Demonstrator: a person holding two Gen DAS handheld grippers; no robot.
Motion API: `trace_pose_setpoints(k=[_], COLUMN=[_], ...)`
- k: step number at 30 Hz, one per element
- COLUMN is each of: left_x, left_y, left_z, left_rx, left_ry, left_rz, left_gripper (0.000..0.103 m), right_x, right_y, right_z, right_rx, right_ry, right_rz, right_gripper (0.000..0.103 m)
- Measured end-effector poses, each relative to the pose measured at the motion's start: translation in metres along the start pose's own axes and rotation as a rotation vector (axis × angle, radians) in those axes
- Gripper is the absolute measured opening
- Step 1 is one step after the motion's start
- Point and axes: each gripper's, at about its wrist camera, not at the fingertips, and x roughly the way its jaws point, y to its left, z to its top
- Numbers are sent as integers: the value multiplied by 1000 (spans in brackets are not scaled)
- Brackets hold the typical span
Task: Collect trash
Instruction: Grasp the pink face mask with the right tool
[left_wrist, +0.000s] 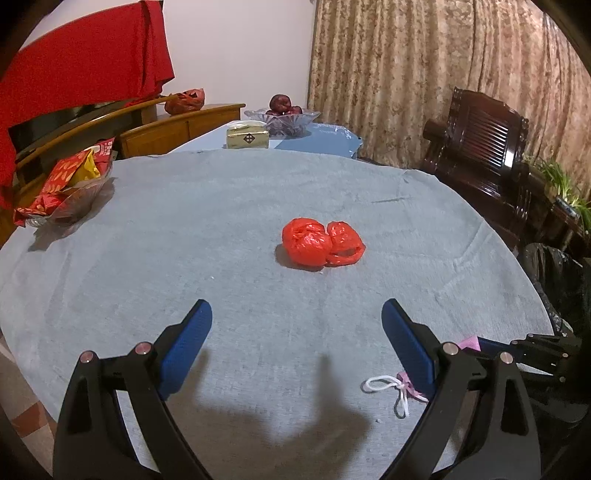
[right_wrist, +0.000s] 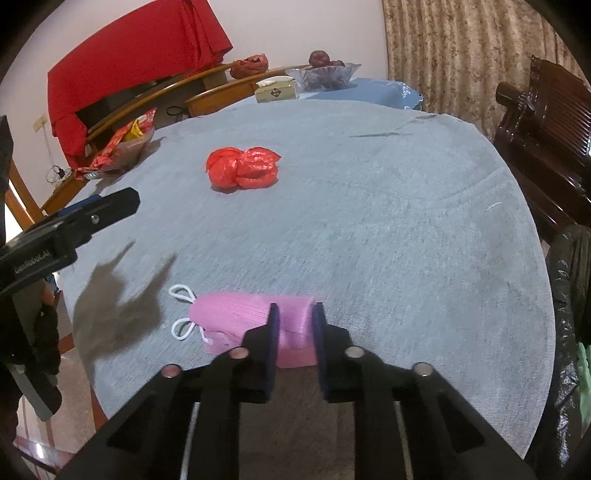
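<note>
Right wrist view: right gripper (right_wrist: 295, 314) jaws pinching pink mask (right_wrist: 236, 314) at near worktop (right_wrist: 406, 221) edge, long axis crosswise. Left gripper (left_wrist: 297, 314) jaws spread, empty; red bag (left_wrist: 321, 242) straight ahead, nearer left.

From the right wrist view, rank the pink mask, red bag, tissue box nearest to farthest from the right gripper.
1. Pink mask: between the right gripper pads, near table edge.
2. Red bag: mid-table, left of centre.
3. Tissue box: far end, by the fruit bowl.
</note>
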Motion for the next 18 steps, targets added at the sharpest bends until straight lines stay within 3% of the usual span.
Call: trace_pose_setpoints(k=[4,18], left_x=[-1,9], left_y=[-6,-25], left_z=[-1,18], left_rx=[5,26], left_ry=[4,-11], left_rz=[-3,-23], left_gripper=[91,90], right_x=[-4,-27], right_y=[-6,-37], right_z=[2,41], right_rx=[18,59], right_ry=[-9,-108], right_rz=[7,-52], right_gripper=[6,6])
